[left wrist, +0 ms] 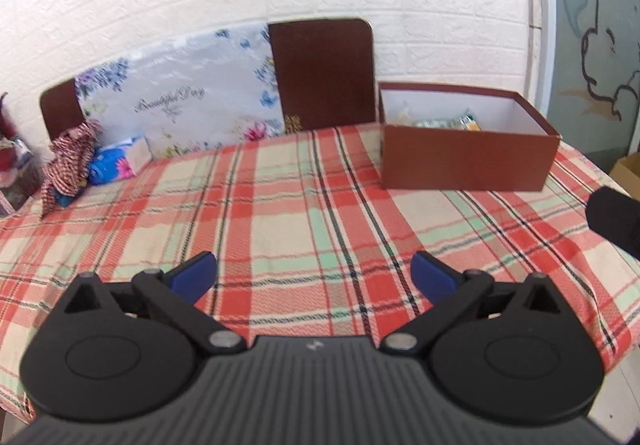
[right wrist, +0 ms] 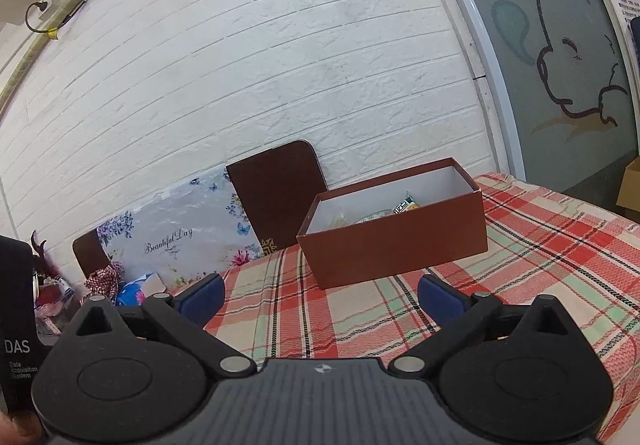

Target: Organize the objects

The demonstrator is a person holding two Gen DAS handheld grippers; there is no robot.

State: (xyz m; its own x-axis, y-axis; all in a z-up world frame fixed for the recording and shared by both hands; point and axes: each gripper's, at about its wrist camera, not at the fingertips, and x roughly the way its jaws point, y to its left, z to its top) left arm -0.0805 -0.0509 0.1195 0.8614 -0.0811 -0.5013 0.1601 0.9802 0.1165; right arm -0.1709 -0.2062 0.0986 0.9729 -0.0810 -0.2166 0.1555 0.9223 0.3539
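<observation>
With our left gripper [left wrist: 314, 271] and right gripper [right wrist: 320, 295] both spread wide and empty, we should reach slowly toward the tabletop's far left corner for the blue packet [left wrist: 114, 165], then carry it to the brown box [left wrist: 466, 161] at the far right edge.

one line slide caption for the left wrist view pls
Open left gripper hovers empty over the plaid tablecloth, facing a brown box holding packets.

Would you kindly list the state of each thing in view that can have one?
brown box: lid off, packets inside.
left gripper: jaws wide open, empty.
right gripper: jaws wide open, empty.
checked cloth bundle: crumpled.
tablecloth: spread flat.
</observation>
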